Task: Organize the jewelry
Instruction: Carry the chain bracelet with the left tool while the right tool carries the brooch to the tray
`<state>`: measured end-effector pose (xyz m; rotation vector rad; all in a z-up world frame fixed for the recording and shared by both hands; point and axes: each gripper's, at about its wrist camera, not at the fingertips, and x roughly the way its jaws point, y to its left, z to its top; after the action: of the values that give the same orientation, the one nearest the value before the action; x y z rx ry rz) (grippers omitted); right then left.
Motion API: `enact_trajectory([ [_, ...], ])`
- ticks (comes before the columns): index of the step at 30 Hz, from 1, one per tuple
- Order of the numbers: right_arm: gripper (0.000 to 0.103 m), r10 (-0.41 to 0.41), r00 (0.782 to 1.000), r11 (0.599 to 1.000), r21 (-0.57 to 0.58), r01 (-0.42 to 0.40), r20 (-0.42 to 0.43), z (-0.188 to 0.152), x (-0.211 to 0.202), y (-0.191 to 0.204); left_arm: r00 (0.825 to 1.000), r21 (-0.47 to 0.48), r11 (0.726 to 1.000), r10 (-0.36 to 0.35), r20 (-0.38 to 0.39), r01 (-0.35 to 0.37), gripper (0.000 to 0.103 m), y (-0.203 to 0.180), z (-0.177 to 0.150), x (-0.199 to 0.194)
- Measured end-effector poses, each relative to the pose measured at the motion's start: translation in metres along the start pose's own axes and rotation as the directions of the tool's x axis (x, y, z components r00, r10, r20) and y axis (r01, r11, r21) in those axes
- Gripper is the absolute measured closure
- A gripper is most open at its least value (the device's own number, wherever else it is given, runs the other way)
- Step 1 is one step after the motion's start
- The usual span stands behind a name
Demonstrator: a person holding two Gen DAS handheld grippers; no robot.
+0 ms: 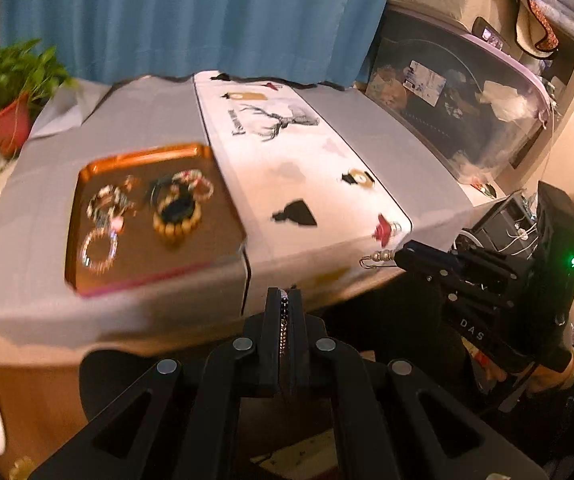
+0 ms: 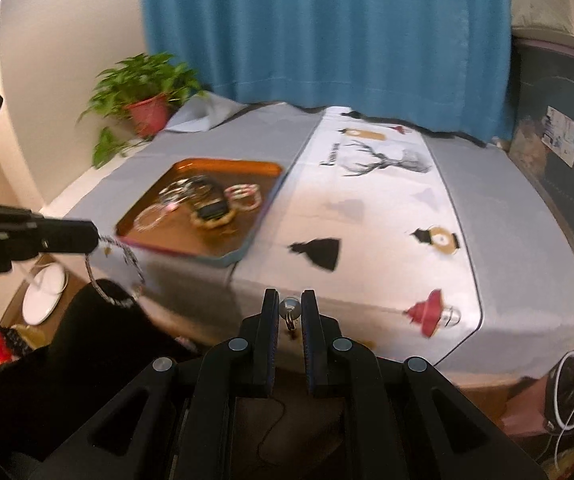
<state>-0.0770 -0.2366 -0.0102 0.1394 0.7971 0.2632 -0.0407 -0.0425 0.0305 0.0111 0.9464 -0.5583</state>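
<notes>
Jaws of both grippers pinch jewelry short of the tray (image 1: 223, 184): left (image 1: 285, 294) a rhinestone bracelet (image 2: 115, 276), right (image 2: 290, 298) a pearl earring (image 2: 289, 307), seemingly for sorting.

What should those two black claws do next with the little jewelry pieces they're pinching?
Probably carry both forward over the orange tray and lower them. The left gripper is shut on a sparkly bracelet, the right gripper on a pearl earring, and both are short of the table's near edge, while the other bracelets lie in that tray.
</notes>
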Motion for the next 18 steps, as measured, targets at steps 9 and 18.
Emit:
enact_trajectory([
  [9,0.091,0.057,0.998,0.996,-0.066,-0.059,-0.030,-0.023,-0.021,0.046,1.000,-0.046,0.999,-0.009,0.023,0.010,0.102,0.003,-0.040,-0.025],
  [18,0.091,0.061,0.998,0.993,-0.101,-0.064,-0.036,-0.025,-0.026,0.064,0.999,-0.057,0.998,-0.009,0.051,0.012,0.102,0.008,-0.047,-0.036],
])
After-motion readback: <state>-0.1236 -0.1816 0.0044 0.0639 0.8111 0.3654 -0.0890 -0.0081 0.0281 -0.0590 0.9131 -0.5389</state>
